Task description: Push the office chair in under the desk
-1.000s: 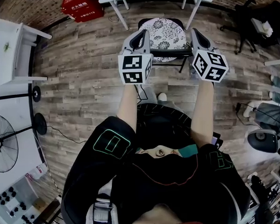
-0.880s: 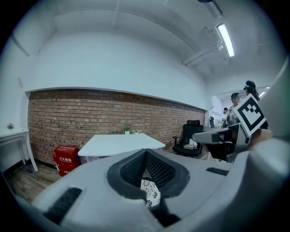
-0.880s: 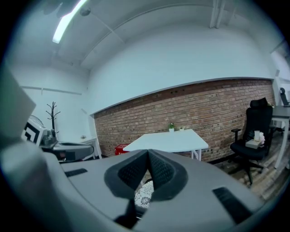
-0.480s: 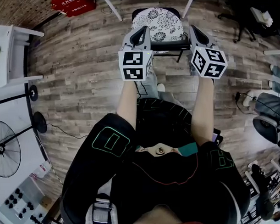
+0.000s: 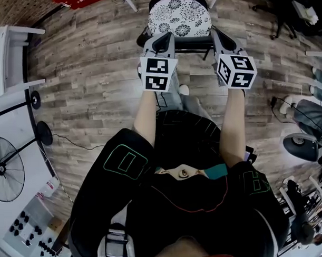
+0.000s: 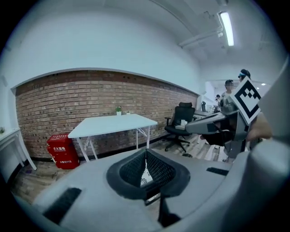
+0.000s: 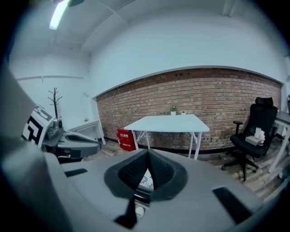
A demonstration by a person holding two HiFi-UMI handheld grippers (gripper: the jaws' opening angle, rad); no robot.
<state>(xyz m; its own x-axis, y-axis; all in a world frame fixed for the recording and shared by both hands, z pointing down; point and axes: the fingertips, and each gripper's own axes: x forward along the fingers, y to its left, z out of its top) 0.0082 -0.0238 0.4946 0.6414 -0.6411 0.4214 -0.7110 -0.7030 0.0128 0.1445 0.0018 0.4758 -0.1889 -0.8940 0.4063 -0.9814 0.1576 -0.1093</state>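
The chair (image 5: 180,16) has a floral seat cushion and a black back rail (image 5: 192,42), and it stands at the top of the head view. My left gripper (image 5: 159,40) and right gripper (image 5: 219,35) are both shut, their tips against that rail, one at each end. Nothing is between either pair of pads. The left gripper view shows my closed left gripper (image 6: 146,159) with a strip of floral seat below it; the white desk (image 6: 113,124) stands ahead by the brick wall. From the right gripper (image 7: 148,159) the desk (image 7: 168,123) is also straight ahead.
White desk legs (image 5: 128,1) show at the top edge of the head view. A red box (image 6: 62,151) sits left of the desk. A black office chair (image 7: 251,133) stands to the right, a fan (image 5: 7,167) and a white table (image 5: 5,57) to the left.
The chair has rolled forward toward the desk with both grippers staying on its back rail. The person has stepped forward; the desk top has slid out of the head view's top edge.
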